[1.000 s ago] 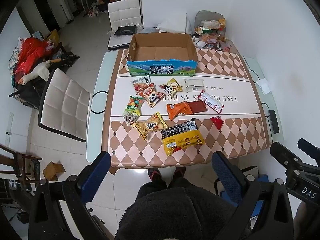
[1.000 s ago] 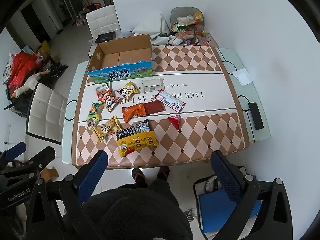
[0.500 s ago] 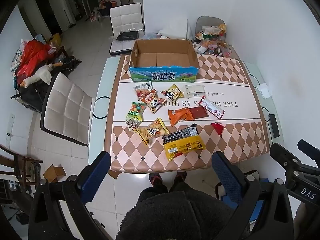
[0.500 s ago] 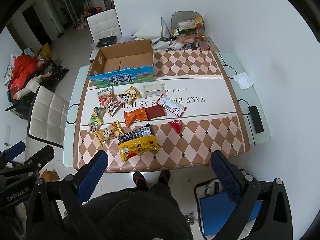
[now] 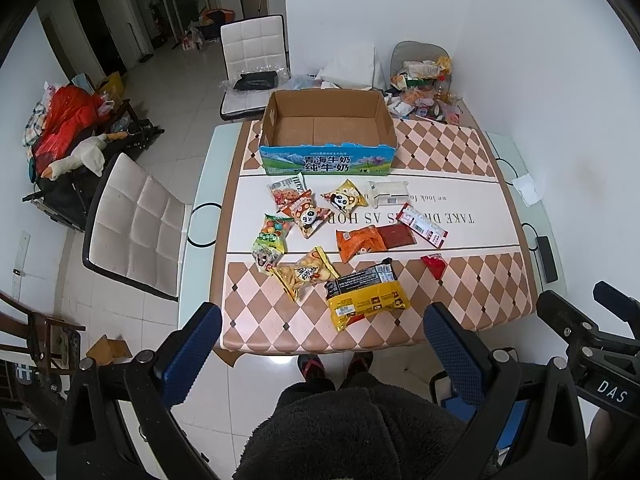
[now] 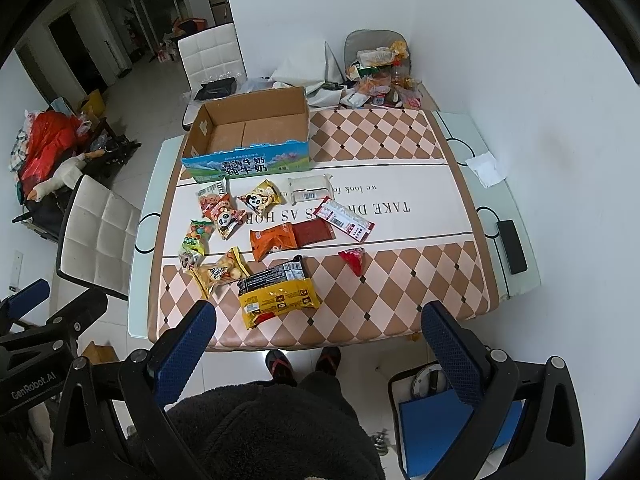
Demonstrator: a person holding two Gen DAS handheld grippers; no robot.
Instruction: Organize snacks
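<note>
An empty cardboard box with a blue printed front stands at the far left of the table; it also shows in the right wrist view. Several snack packets lie in front of it, among them a yellow-and-black pack, an orange packet, two panda packets and a small red packet. My left gripper is open and empty, held high above the table's near edge. My right gripper is open and empty beside it.
The table wears a checked cloth. A white chair stands at its left, another behind the box. A pile of clutter sits at the far right corner. A black adapter and tissue lie on the right edge.
Both grippers have tilted or risen a little, so the table has slid lower in both views. Nothing on the table has moved and both grippers stay open.
</note>
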